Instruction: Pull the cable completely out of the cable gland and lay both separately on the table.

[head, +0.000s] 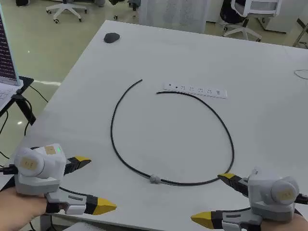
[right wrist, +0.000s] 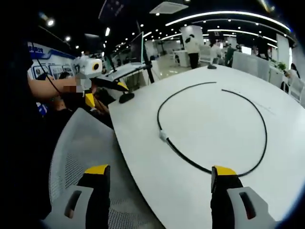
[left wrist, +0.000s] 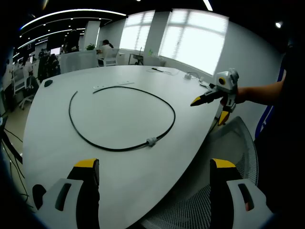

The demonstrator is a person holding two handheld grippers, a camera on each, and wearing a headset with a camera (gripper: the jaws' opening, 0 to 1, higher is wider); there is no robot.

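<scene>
A long black cable (head: 115, 115) lies in a wide loop on the white table (head: 159, 53), with its two ends near the power strip. A small grey cable gland (head: 155, 178) sits threaded on the cable at the loop's near side; it appears too in the left gripper view, gland (left wrist: 151, 141), and the right gripper view, gland (right wrist: 163, 136). My left gripper (head: 94, 185) hovers open at the table's near left edge. My right gripper (head: 214, 198) is open at the near right edge. Both are empty and apart from the cable.
A white power strip (head: 195, 90) lies beyond the loop. A dark mouse (head: 111, 37) rests at the far left corner. A laptop (head: 7, 57) stands on a stand to the left. A mesh chair (right wrist: 86, 143) is below the table edge. Office chairs stand beyond.
</scene>
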